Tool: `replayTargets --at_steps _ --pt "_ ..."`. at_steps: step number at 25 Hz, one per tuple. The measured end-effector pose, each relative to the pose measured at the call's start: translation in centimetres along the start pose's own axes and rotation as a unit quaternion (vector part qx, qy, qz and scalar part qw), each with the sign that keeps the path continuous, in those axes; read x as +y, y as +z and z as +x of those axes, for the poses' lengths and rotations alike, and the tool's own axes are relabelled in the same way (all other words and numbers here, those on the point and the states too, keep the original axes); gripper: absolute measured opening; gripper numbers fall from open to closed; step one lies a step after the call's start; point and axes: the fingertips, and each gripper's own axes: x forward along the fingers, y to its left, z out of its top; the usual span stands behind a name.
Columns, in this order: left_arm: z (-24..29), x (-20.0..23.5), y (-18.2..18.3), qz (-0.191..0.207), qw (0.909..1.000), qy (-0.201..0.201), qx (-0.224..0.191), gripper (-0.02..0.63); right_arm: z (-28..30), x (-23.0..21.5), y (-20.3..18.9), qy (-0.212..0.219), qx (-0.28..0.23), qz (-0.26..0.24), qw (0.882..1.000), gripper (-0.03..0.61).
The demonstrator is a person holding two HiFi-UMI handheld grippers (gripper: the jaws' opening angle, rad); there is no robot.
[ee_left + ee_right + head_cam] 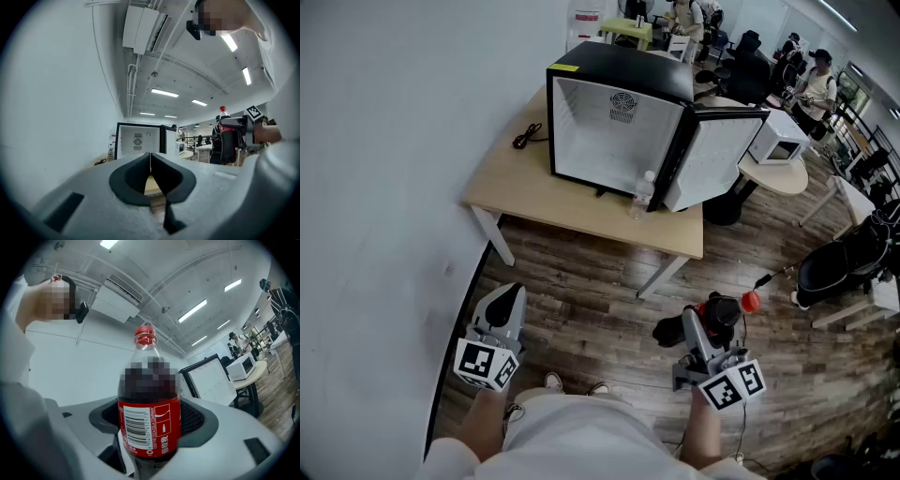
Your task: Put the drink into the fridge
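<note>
The right gripper (705, 339) has its jaws spread wide and clamped on the labelled middle of the cola bottle (149, 423), whose red cap is on. The left gripper (150, 164) holds nothing, its jaws pressed together. Both hang over the wood floor, well short of the fridge (619, 122). The fridge stands on a pale table (544, 202), and its door (712, 155) is swung open to its right. A clear water bottle (643, 192) stands just before the fridge's open front.

Left tool (150, 160), jaws together, before the open fridge (138, 139).
</note>
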Motion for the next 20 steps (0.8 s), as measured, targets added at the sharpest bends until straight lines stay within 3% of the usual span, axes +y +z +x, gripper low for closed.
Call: replayTargets --at_steps 10,16,20 --pt "-0.1 0.5 -0.8 -0.001 0.9999 0.002 0.011 0.018 1.1 0.4 -0.4 0.011 0.005 0.0 1.0 0.322" --pt "0.3 0.3 -0.9 0.001 0.9999 0.003 0.012 0.018 1.9 0.0 -1.6 0.002 0.028 -0.047 0.998 0.321" --pt "0.1 -0.4 -0.7 0.004 0.9999 0.008 0.012 0.019 2.3 -0.2 -2.0 0.012 0.033 -0.05 0.998 0.319"
